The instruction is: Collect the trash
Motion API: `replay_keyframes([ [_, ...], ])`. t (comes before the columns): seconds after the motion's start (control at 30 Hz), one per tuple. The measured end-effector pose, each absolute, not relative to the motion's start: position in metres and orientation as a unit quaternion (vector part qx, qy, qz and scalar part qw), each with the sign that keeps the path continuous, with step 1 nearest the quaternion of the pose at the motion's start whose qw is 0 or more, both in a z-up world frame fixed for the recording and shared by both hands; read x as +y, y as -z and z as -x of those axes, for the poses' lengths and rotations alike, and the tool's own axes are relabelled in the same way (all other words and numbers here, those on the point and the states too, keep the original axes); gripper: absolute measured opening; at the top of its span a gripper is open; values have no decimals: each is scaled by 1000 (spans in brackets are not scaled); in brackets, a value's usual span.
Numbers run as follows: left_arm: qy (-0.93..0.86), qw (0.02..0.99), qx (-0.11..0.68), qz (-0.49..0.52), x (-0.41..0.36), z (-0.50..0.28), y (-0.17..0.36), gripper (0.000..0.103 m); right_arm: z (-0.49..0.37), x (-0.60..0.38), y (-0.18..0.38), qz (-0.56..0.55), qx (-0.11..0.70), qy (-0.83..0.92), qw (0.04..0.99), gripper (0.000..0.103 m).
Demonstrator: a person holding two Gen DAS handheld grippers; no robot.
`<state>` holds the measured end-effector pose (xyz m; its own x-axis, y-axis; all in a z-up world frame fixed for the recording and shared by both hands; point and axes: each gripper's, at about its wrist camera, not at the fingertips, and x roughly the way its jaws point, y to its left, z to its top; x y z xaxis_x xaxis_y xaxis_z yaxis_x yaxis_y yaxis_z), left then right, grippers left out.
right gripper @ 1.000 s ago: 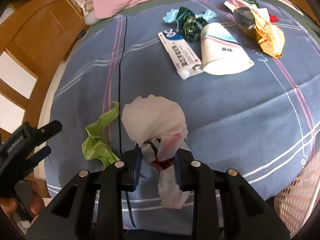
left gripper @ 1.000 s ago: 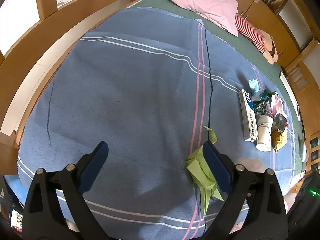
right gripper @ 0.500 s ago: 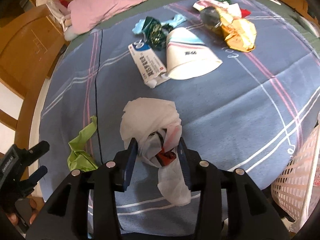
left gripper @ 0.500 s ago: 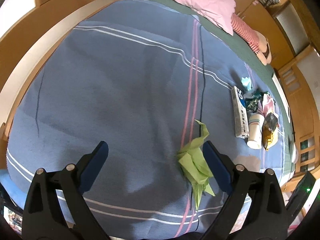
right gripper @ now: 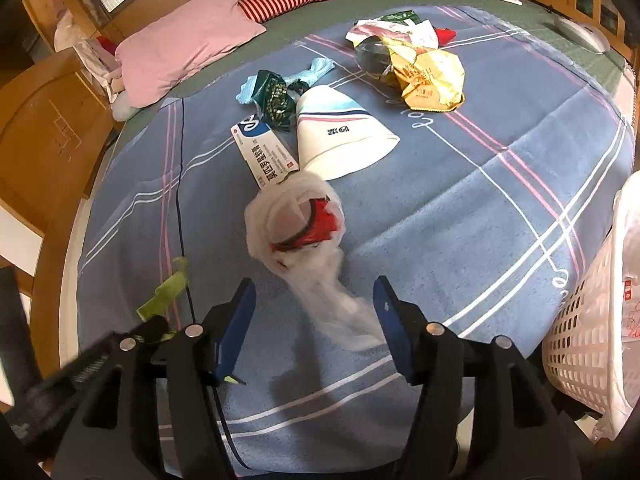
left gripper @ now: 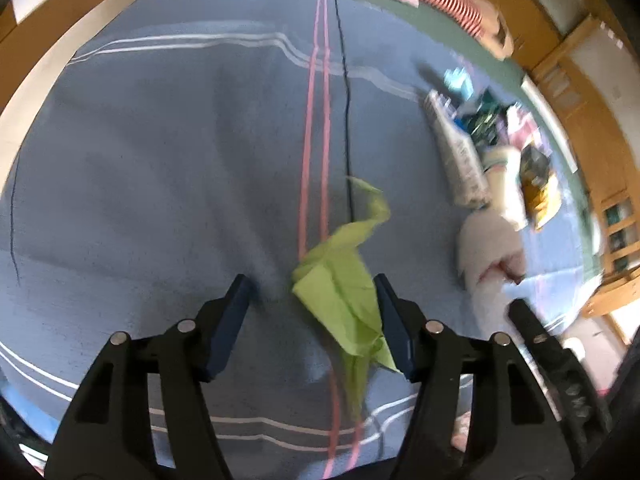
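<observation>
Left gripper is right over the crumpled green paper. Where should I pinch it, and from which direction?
Grip the green paper at its bunched, thicker body, not the thin twisted tail curling away. Come straight down from above: it lies flat on the blue blanket, and the open left gripper already has that wad between its fingers, close against the right one. Shift slightly right to centre it, then close.

Crumpled green paper [left gripper: 344, 280] and a white plastic bag [right gripper: 304, 228] with red contents lie on the bed near a flattened paper cup [right gripper: 340, 136], medicine box [right gripper: 264, 152] and wrappers [right gripper: 424, 68].
</observation>
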<state>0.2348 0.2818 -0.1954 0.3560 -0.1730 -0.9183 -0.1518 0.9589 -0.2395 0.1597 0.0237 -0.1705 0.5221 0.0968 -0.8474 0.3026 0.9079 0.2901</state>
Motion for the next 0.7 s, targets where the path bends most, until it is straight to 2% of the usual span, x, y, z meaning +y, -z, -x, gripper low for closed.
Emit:
replay_keyframes([
  [0.1, 18, 813, 560, 156, 282, -233, 196, 36, -159, 23, 172, -210, 488, 60, 845, 61],
  [0.2, -3, 827, 539, 161, 291, -227, 186, 27, -159, 22, 174, -213, 492, 60, 842, 61],
  [0.37, -35, 843, 497, 203, 320, -218, 169, 25, -160, 23, 177, -216, 498, 58, 838, 61],
  [0.4, -44, 847, 489, 202, 324, -216, 165, 18, -160, 24, 177, -215, 500, 57, 837, 61],
  [0.7, -52, 858, 470, 199, 332, -213, 153, 18, -162, 28, 179, -210, 506, 53, 835, 61],
])
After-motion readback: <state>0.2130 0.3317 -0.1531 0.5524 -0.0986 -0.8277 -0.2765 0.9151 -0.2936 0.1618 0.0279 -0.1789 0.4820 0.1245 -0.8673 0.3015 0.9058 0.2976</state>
